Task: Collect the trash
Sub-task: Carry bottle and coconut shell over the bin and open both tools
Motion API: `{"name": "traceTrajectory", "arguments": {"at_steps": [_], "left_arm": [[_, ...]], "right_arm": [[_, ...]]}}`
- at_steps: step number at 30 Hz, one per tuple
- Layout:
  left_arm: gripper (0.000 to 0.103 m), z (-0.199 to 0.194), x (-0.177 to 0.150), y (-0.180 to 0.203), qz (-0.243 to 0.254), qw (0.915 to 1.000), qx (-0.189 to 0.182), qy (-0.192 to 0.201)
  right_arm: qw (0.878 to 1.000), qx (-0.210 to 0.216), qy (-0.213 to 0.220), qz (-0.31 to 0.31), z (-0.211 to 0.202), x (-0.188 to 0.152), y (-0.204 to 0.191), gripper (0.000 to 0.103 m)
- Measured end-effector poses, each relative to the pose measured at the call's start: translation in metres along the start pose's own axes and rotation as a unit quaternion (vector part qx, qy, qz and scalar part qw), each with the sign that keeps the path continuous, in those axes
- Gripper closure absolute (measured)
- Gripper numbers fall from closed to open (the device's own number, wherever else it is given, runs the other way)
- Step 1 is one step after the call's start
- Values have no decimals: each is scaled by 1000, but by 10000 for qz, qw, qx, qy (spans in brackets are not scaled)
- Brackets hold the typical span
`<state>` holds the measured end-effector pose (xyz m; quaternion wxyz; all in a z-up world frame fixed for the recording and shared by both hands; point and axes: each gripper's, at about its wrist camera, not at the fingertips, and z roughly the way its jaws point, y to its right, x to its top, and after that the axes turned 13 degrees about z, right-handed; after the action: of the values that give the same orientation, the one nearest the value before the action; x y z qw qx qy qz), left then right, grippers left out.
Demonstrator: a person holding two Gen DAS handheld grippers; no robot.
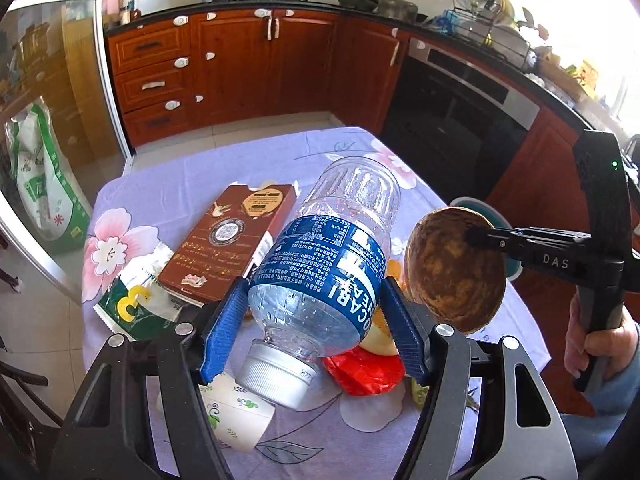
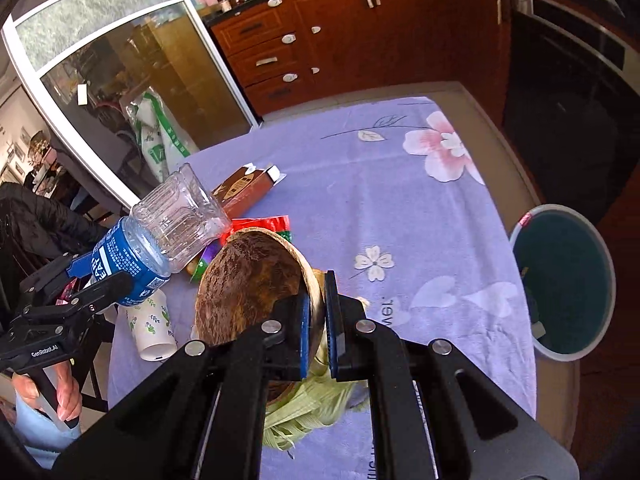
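Left gripper [image 1: 316,312] pinches a clear plastic bottle [image 1: 324,256] at its blue label, cap toward camera, held above the table [image 2: 380,200]. Right gripper [image 2: 318,320] pressed onto the rim of a brown coconut shell [image 2: 252,284], also lifted. Underneath: brown carton [image 1: 232,236], paper cup [image 1: 232,412], red wrapper [image 1: 364,372], green-white packet [image 1: 136,304], partly hidden. Green husk [image 2: 312,412] mostly blocked by the gripper. Trash bin [image 2: 564,280] beside the table edge. Purple floral cloth; wooden kitchen cabinets [image 1: 240,60] behind.
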<state>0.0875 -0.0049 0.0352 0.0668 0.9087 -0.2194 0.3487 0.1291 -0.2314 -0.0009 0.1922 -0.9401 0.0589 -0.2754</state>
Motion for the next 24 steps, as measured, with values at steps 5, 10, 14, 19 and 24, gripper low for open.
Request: {"name": "traceTrajectory", "arguments": {"at_steps": [5, 10, 14, 19, 24], "left_arm": [[35, 7, 24, 39, 413, 9988, -249, 45], [35, 36, 56, 89, 872, 9944, -591, -121], [35, 69, 83, 140, 1334, 9864, -897, -354], [35, 121, 113, 211, 1948, 9727, -1043, -712], [35, 178, 127, 267, 2290, 9606, -1126, -1100]], "right_arm": [[9986, -121, 364, 356, -30, 7, 43, 96], [9928, -454, 784, 781, -61, 15, 97, 96], [9830, -802, 1074, 1251, -84, 15, 159, 96], [9672, -1279, 1237, 1814, -92, 13, 232, 96], [9545, -1838, 1171, 2036, -83, 12, 281, 96]]}}
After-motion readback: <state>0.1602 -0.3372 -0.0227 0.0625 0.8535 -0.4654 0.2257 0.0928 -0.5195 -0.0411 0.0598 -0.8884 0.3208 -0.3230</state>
